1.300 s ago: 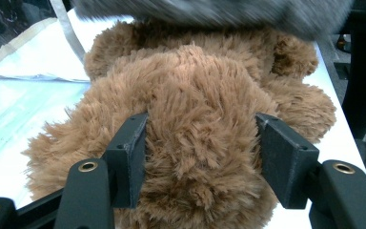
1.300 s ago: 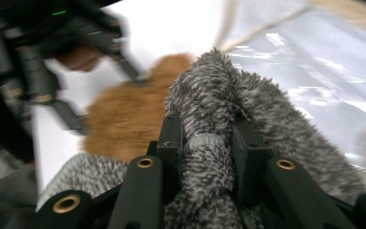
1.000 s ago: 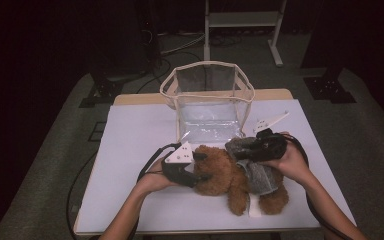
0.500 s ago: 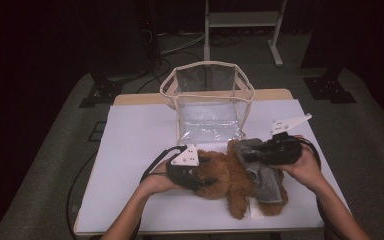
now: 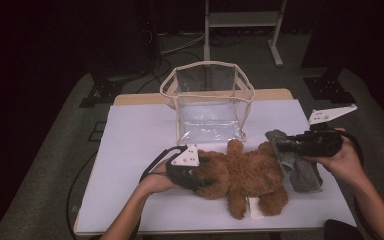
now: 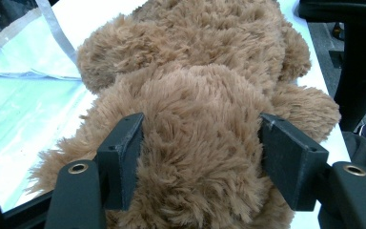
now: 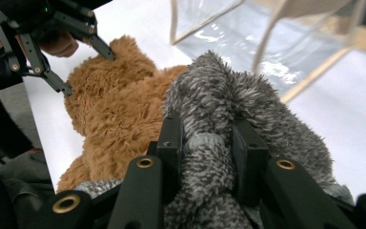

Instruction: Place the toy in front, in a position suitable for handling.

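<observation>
1. Clamping the bear's point(image 5: 242, 175) head, your left gripper point(image 5: 196, 176) has both black jaws pressed into the brown fur; in the left gripper view the fur bulges between them.
2. Your right gripper point(image 5: 284, 145) is closed on a fold of the grey cloth point(image 5: 300, 167), and in the right gripper view the fabric is pinched tight between its jaws.
3. You have the bear lying on the white table point(image 5: 130, 150), near the front edge, with its head toward your left hand.
4. The cloth sits at the bear's right end, touching it and partly lifted.
5. The clear bag point(image 5: 207, 102) stands open just behind the bear.
</observation>
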`<state>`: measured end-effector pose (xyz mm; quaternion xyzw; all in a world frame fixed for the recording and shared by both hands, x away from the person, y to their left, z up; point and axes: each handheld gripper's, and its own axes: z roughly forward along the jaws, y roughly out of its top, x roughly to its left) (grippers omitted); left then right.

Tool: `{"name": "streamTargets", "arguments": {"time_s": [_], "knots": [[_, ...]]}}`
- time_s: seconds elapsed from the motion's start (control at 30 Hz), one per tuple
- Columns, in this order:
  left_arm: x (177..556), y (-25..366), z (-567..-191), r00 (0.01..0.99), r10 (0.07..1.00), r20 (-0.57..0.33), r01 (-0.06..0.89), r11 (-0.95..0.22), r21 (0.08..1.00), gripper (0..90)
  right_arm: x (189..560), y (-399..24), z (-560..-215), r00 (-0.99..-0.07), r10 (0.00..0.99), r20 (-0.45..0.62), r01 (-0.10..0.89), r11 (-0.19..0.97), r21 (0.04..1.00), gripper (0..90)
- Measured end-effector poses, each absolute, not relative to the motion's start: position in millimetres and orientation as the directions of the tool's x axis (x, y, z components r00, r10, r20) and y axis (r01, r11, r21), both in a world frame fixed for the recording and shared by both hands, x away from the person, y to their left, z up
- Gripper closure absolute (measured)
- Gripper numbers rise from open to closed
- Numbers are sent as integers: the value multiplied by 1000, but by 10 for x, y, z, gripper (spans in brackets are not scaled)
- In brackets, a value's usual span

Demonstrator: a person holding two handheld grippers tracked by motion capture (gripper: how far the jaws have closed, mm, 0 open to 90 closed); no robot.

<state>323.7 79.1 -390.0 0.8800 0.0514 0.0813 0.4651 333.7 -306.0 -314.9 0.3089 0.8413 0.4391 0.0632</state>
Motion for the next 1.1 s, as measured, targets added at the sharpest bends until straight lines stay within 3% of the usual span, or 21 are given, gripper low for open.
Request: {"name": "streamTargets", "arguments": {"time_s": [0.17, 0.4, 0.57, 0.63, 0.8, 0.93, 1.1], "knots": [[3262, 834, -3821, 982, 157, 106, 6, -589, 808, 350, 3491, -2731, -3458, -829, 501, 248, 486, 427, 762, 686], [3366, 863, -3666, 981, 177, 82, 34, -567, 823, 300, 3433, -2330, -3697, -866, 434, 248, 448, 453, 771, 692], [3346, 765, -3790, 991, 129, 40, 46, -602, 797, 319, 3211, -2343, -3738, -885, 401, 238, 419, 460, 783, 694], [3278, 732, -3817, 991, 115, 74, 15, -627, 779, 327, 3166, -2389, -3685, -890, 399, 222, 404, 464, 788, 693], [3210, 740, -3816, 991, 107, 81, 7, -643, 766, 358, 3343, -2459, -3479, -878, 431, 206, 396, 414, 820, 691], [3183, 772, -3801, 991, 101, 87, -3, -636, 771, 351, 3461, -2347, -3605, -877, 419, 235, 422, 439, 793, 691], [3265, 832, -3738, 983, 173, 56, 57, -586, 808, 133, 3274, -2299, -3821, -877, 417, 239, 423, 432, 796, 697]]}}
